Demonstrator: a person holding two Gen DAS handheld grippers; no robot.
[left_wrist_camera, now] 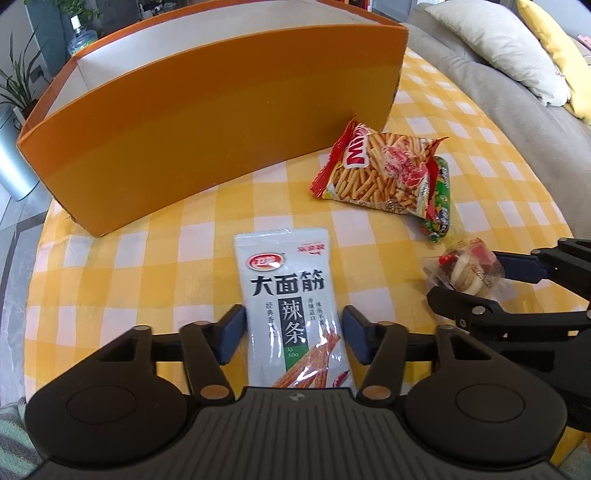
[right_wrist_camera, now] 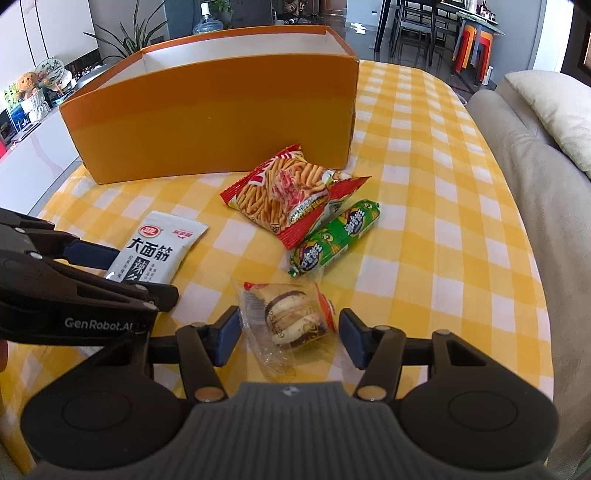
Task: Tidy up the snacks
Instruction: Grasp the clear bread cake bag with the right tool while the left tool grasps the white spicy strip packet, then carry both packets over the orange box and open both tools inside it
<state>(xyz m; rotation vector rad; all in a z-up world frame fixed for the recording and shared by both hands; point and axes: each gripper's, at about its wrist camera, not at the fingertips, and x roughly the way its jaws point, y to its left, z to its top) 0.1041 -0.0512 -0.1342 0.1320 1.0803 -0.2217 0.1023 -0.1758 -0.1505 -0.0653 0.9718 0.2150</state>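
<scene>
Counted on the checked tablecloth [right_wrist_camera: 424, 221]: one orange box [right_wrist_camera: 221, 122], one grey spicy-strip packet [right_wrist_camera: 159, 247], one red stick-snack bag [right_wrist_camera: 288, 195], one green sausage [right_wrist_camera: 336, 236], one clear-wrapped sandwich cake [right_wrist_camera: 291, 317], four snacks in total, two grippers present.

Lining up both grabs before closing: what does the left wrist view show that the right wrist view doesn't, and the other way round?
Only the left wrist view: the white packet whole, lying between the left gripper's jaws, and yellow cushions.
Only the right wrist view: the sausage uncovered, the wrapped cake between the right gripper's jaws, and dining chairs.
Both: orange box, chip bag, checked cloth.
</scene>
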